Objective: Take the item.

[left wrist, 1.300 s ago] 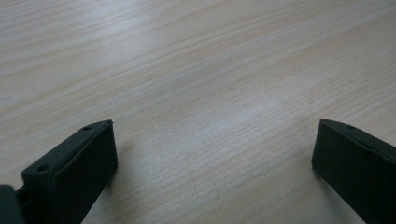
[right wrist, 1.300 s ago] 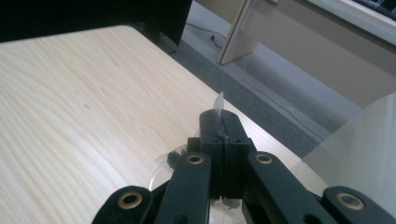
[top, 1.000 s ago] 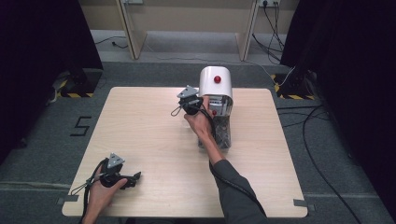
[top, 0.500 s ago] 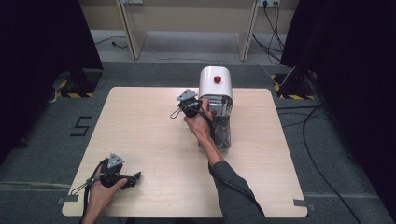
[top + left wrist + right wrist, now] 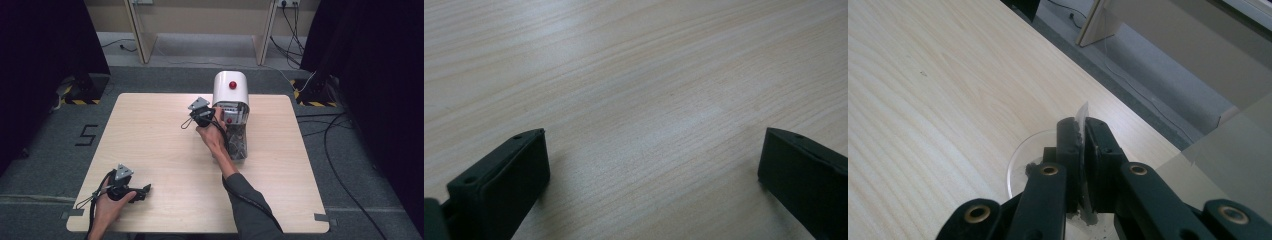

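Note:
My right gripper (image 5: 1083, 125) is shut on a thin sheet of clear plastic (image 5: 1083, 110) that pokes up between its black jaws. Under the jaws lies a round clear rim (image 5: 1020, 157) with dark crumbs around it. From above, the right gripper (image 5: 204, 114) is at the left side of a white machine (image 5: 230, 89) with a red button. A clear container of dark material (image 5: 239, 142) stands in front of the machine, partly behind the hand. My left gripper (image 5: 145, 190) rests open near the table's front left corner, and its jaws (image 5: 655, 134) have only bare wood between them.
The light wooden table (image 5: 150, 135) stands on grey carpet. Cables (image 5: 340, 165) run over the floor at the right. Wooden furniture legs (image 5: 137, 30) rise beyond the far edge, and dark curtains hang on both sides.
The right hand and its gripper have shifted slightly toward the near side beside the machine. The left gripper has stayed where it was.

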The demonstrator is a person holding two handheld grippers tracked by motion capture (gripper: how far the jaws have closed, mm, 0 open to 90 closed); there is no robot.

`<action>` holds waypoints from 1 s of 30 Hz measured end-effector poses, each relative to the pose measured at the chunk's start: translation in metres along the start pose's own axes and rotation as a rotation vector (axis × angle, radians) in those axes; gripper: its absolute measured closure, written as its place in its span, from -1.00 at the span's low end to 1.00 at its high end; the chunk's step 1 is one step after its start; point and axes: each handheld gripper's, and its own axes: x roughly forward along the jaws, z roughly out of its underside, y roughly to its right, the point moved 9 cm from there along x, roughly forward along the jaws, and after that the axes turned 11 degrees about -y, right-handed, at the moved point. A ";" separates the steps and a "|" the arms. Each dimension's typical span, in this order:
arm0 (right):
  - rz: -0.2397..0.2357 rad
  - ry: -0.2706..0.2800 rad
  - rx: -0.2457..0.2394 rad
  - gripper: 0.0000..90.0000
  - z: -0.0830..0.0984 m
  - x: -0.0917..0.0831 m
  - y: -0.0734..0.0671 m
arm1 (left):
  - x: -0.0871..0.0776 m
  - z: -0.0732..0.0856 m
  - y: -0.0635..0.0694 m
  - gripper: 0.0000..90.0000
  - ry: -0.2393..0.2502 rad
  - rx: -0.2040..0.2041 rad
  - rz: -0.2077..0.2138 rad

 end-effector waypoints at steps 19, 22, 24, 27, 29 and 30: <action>-0.019 0.020 0.026 0.74 -0.003 -0.008 -0.002 | 0.000 0.000 0.000 -1.00 0.003 -0.001 -0.001; -0.029 0.030 0.041 0.70 -0.003 -0.012 -0.002 | 0.000 0.000 0.000 -1.00 0.002 0.000 -0.001; -0.036 0.033 0.043 0.67 -0.003 -0.013 -0.003 | 0.000 0.000 0.000 -1.00 0.000 0.000 0.000; -0.054 0.042 0.057 0.63 -0.002 -0.015 -0.004 | 0.000 0.000 0.000 -1.00 0.000 0.000 0.001; -0.069 0.050 0.064 0.60 -0.002 -0.019 -0.005 | 0.000 0.000 0.000 -1.00 0.000 0.000 0.000; -0.086 0.057 0.065 0.58 -0.001 -0.022 -0.007 | 0.000 0.000 0.000 -1.00 0.000 0.000 0.000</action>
